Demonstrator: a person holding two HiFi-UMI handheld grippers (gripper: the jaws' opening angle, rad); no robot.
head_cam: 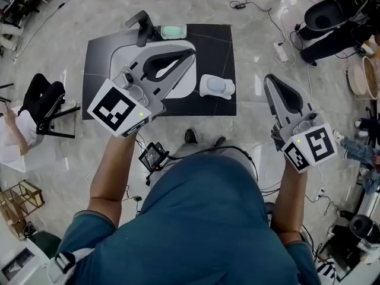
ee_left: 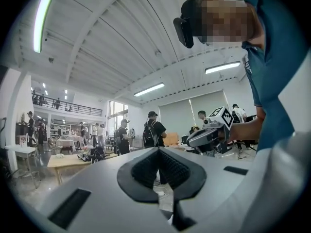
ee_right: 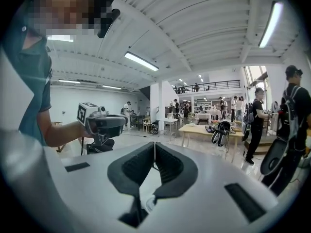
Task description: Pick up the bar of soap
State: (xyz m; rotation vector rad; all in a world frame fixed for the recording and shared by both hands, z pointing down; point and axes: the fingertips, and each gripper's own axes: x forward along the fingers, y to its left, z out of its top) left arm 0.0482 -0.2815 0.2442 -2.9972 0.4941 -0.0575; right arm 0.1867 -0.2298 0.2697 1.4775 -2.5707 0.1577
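Soap (head_cam: 173,31) at the mat's (head_cam: 98,58) far edge, just beside the black tap (head_cam: 141,27): taken to be the pale green bar (bluish oval in the white dish (head_cam: 203,89) near the right edge too small to rule out). Left gripper (head_cam: 189,53) over the white basin (head_cam: 181,88) mid-mat, right gripper (head_cam: 268,79) off the right edge; both closed tip to tip, empty, well apart from the soap. Held about level, probably because no reach begun, so gripper views give only hall and people, no mat. Basin largely covered by the left gripper.
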